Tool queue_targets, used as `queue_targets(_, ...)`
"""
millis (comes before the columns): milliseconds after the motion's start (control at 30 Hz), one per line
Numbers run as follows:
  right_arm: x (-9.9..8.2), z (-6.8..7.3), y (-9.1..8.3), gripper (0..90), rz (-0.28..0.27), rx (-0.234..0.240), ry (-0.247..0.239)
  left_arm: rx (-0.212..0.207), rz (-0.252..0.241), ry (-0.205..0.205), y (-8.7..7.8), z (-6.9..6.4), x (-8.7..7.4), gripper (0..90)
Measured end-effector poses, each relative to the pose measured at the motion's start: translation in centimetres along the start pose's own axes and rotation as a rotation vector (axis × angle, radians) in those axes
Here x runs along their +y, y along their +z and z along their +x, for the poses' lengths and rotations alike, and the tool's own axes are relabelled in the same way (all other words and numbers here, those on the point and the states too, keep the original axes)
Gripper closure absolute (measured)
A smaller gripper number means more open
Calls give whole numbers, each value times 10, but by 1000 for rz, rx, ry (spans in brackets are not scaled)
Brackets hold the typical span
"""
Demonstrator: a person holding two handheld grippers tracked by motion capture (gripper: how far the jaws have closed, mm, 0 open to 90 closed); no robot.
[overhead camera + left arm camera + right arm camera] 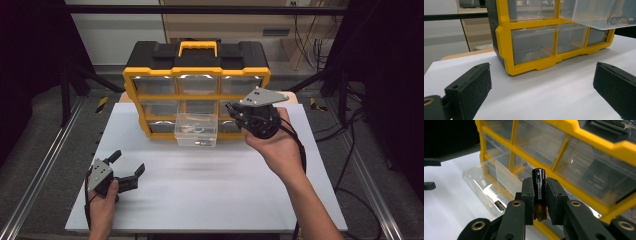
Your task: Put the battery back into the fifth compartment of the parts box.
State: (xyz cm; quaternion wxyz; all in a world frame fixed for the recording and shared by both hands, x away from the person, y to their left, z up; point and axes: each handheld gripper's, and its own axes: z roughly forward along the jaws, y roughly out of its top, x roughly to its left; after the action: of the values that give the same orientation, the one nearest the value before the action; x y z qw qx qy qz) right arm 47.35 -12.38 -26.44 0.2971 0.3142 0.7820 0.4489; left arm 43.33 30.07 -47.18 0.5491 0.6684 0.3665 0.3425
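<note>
From the high view, a yellow-and-black organizer (196, 90) with clear drawers stands at the far end of a white board (200, 185). One clear drawer (196, 129) is pulled out of the cabinet's middle column at the lower rows and juts over the board, small items lying inside it. The right gripper (235, 111), held in a raised right hand (280, 145), hangs just to the right of that drawer, in front of the organizer's right-hand column. The left gripper (129, 164) rests low on the board near its left front corner, well apart from the organizer, its two jaws spread wide with nothing between them.

In the left gripper view, the two black jaws stand far apart over bare white board (544, 95). Beyond them rises the organizer's yellow frame (506, 45), and the pulled-out drawer (594, 15) hangs overhead at upper right, metal rings visible in its corner.

In the right gripper view, the right gripper (540, 195) is clamped on a black battery (539, 192) with a copper-coloured lower band. The battery stands upright between the pads, its top rising clear above them. Behind it lie the open drawer (486, 182), down and to the left, and the organizer's clear drawer fronts (544, 147).
</note>
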Motion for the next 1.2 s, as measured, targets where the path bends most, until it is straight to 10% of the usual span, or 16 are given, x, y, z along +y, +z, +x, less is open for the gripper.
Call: queue_targets(1200, 26, 18, 55, 768, -68, 77, 84, -5, 8, 10, 1, -2, 0, 17)
